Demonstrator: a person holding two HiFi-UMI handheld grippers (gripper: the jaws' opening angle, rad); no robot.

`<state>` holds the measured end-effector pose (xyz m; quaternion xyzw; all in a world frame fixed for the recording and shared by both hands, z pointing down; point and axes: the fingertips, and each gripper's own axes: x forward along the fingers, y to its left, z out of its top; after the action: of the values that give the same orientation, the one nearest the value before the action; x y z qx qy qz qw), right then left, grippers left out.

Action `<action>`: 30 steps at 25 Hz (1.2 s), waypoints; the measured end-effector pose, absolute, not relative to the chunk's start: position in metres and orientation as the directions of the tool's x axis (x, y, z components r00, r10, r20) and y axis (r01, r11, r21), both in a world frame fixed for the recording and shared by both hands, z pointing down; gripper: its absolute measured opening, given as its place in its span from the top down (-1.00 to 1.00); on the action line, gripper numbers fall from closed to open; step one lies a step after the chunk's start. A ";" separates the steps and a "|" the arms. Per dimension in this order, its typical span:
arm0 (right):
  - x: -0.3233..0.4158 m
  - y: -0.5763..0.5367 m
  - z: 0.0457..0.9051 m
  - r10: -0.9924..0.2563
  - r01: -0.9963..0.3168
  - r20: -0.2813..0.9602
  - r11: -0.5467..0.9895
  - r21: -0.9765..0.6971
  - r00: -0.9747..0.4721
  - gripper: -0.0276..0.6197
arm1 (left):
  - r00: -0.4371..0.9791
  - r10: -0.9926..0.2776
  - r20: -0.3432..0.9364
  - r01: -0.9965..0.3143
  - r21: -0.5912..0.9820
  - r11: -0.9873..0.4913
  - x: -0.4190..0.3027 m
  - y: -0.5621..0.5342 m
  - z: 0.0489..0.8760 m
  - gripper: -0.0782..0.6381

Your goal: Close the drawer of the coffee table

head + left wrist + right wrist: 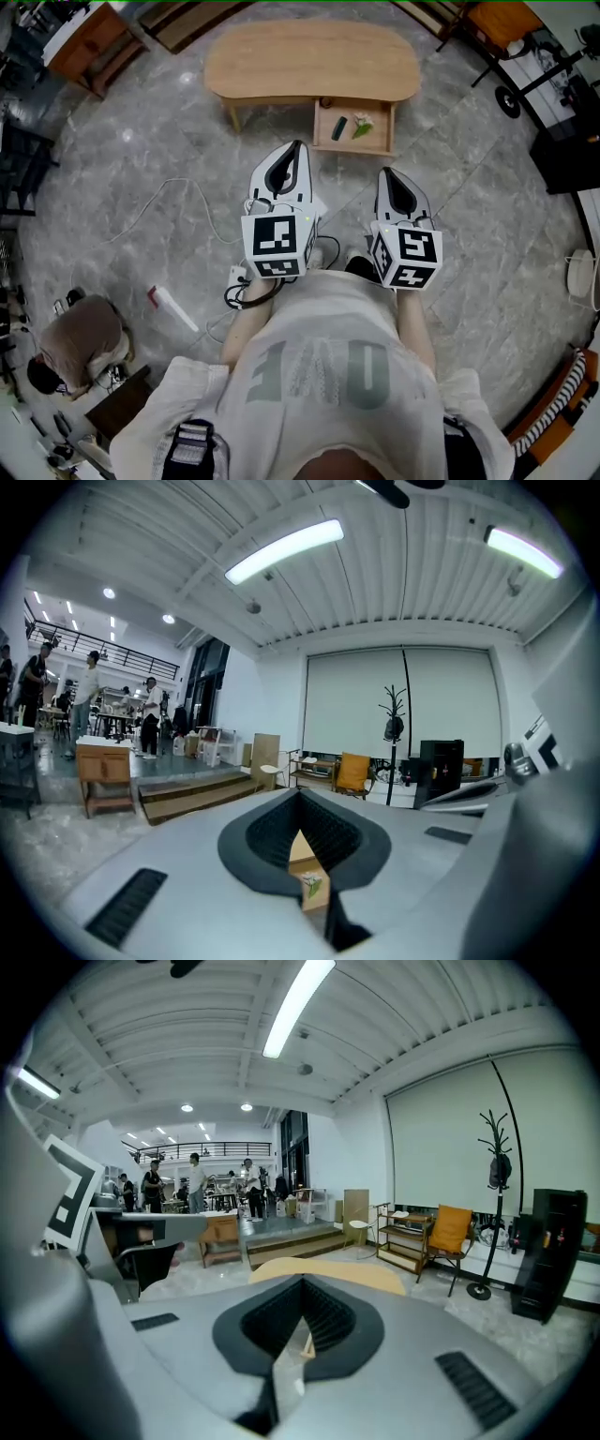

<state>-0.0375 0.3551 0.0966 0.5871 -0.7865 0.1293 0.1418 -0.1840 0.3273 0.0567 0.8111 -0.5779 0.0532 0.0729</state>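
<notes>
A thin pale cable [161, 199] loops over the grey marbled floor at about 9 o'clock from the person, well clear of the path to the furniture. The left gripper [298, 144], a white 2-jaw tool with a black-and-white marker cube at its rear, is held just in front of the person's waist with its tongs pinched fully together and nothing between them. The nose tips slightly downward, probably a carrying pose rather than a reach. At 12 o'clock, well apart from both tools, stands the low oval coffee table with a light wooden top [309, 56]. Its shallow wooden drawer [352, 149] sticks out from under the right half of the top, pulled open toward the person. Inside it lie 1 small dark green object [338, 128] and 1 pale green-and-white item [364, 128], neither clear enough to name. The open front faces the person, so a straight push away should seat it. The right gripper [386, 172], a matching white tool, hangs beside the left one at about 3 o'clock from it. Its tongs are likewise closed and empty, and a blunt closed nose would suit pressing on the drawer front. From it the drawer sits at roughly 11 o'clock. The closing has not begun, since neither tool is near the drawer.
</notes>
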 end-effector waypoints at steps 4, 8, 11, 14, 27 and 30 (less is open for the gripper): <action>-0.034 0.360 0.096 -0.901 -0.973 0.367 0.221 -0.069 -0.231 0.90 | 0.318 -0.935 0.159 -0.947 0.099 -0.306 -0.198 0.315 0.064 0.76; -0.019 0.351 0.097 -0.909 -0.981 0.368 0.187 -0.053 -0.193 0.90 | 0.341 -0.923 0.177 -0.938 0.125 -0.323 -0.191 0.298 0.075 0.76; -0.009 0.334 0.095 -0.916 -0.982 0.355 0.184 -0.048 -0.189 0.90 | 0.347 -0.920 0.181 -0.936 0.131 -0.327 -0.182 0.286 0.079 0.76; -0.006 0.311 0.094 -0.923 -0.978 0.327 0.204 -0.031 -0.203 0.90 | 0.339 -0.923 0.185 -0.940 0.117 -0.322 -0.174 0.271 0.083 0.76; 0.041 0.140 0.099 -0.877 -0.926 0.302 0.370 -0.074 -0.375 0.90 | 0.260 -0.954 0.150 -0.965 0.019 -0.261 -0.100 0.126 0.073 0.76; 0.059 0.100 0.096 -0.858 -0.909 0.306 0.408 -0.085 -0.413 0.90 | 0.230 -0.961 0.154 -0.973 0.028 -0.228 -0.082 0.092 0.068 0.76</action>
<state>0.0589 0.1001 0.0963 0.5309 -0.8320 0.1197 0.1077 -0.0824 0.0917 0.0677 0.7819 -0.6184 0.0519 0.0589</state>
